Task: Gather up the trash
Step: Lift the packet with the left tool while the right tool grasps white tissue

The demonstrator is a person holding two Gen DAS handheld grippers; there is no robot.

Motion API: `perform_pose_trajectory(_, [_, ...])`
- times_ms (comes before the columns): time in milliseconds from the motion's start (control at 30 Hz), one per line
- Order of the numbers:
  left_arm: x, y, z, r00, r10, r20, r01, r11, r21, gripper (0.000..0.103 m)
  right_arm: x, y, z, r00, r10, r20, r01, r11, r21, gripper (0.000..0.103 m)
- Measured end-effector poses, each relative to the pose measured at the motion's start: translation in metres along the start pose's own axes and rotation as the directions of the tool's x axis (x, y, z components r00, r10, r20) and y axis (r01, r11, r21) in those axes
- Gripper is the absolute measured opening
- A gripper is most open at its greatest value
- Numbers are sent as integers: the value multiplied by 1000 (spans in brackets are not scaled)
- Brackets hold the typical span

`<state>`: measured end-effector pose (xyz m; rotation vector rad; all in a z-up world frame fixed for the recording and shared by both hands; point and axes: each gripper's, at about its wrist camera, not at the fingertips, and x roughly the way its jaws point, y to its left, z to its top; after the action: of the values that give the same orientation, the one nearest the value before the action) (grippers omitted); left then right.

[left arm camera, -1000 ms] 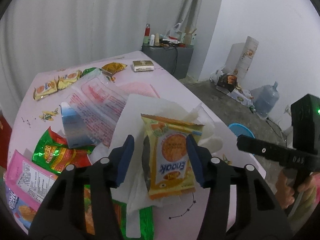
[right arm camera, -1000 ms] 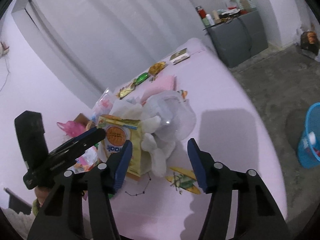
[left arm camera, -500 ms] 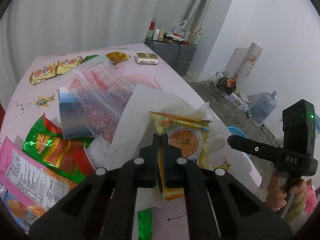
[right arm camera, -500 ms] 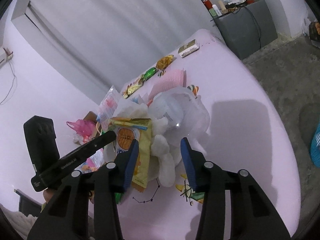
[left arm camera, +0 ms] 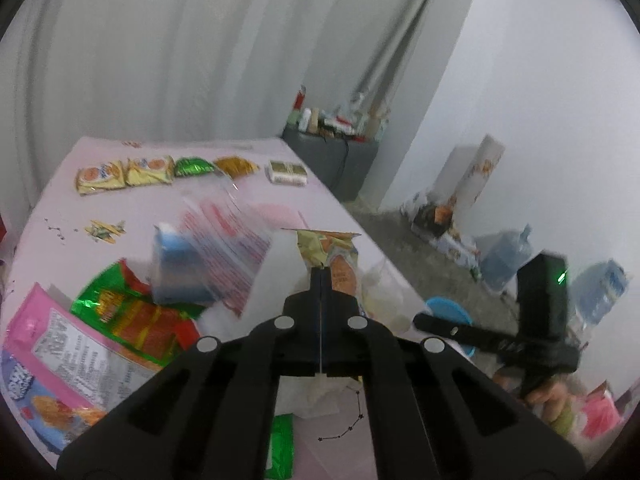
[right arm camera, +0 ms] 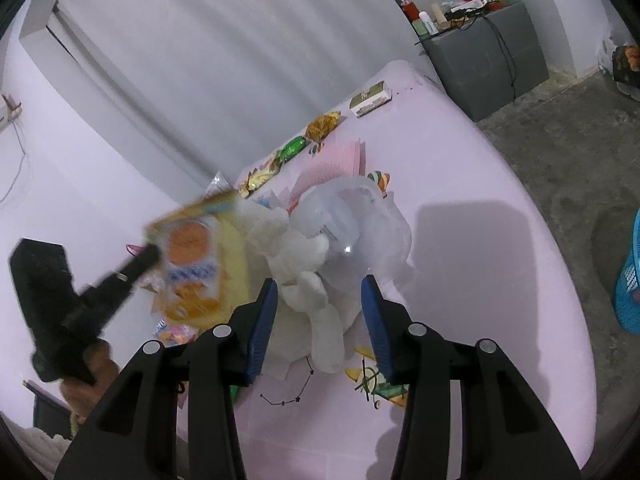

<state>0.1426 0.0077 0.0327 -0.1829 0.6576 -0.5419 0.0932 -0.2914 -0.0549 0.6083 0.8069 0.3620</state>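
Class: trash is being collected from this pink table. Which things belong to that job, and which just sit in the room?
Job: left gripper pinching yellow biscuit wrapper; right gripper open around crumpled tissue; blue basket.

Bystanders: grey cabinet; water jug.

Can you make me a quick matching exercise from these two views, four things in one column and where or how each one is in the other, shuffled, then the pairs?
1. left gripper
2. right gripper
3. blue basket
4. small box

A. on the floor beside the table
B. open, around crumpled white tissue
C. at the pink table's far end
D. shut on the yellow biscuit wrapper

Pairs: 1-D, 2-B, 3-A, 4-C
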Motion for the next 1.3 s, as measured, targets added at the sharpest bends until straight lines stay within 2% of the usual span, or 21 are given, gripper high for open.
perform_pose_trajectory(200, [-30, 13, 10, 998, 16, 63, -13, 999, -49, 0, 12, 7, 1, 1000, -6, -30, 5, 1000, -16, 44])
perform_pose_trajectory(367, [-46, 22, 10, 995, 42, 86, -36, 997, -68, 0, 22, 11, -1, 998, -23, -54, 22, 1000, -14, 44])
perform_pose_trajectory(467, [-51, 29, 8, 995, 47, 89, -40, 996, -83, 0, 25, 14, -1, 998, -19, -63, 18, 1000, -15, 32])
perform_pose_trajectory(533, [-54, 33, 6, 995, 44, 89, -35, 994, -100, 0, 23, 17, -1, 998, -21, -61, 20, 1000, -21, 17])
perform_pose_trajectory(633, [-59, 38, 3, 995, 39, 91, -29, 993, -115, 0, 17, 25, 0, 999, -19, -45, 17, 999, -37, 7])
perform_pose_trajectory(1000, [-85, 44, -2, 989, 24, 144, -4, 990, -138, 0, -16, 82, 13, 998, 41, 49, -32, 985, -167, 4])
perform_pose_trajectory(1300, [-99, 42, 0, 984, -9, 178, 35, 989, -145, 0, -71, 114, 23, 980, 87, 181, -48, 977, -207, 4])
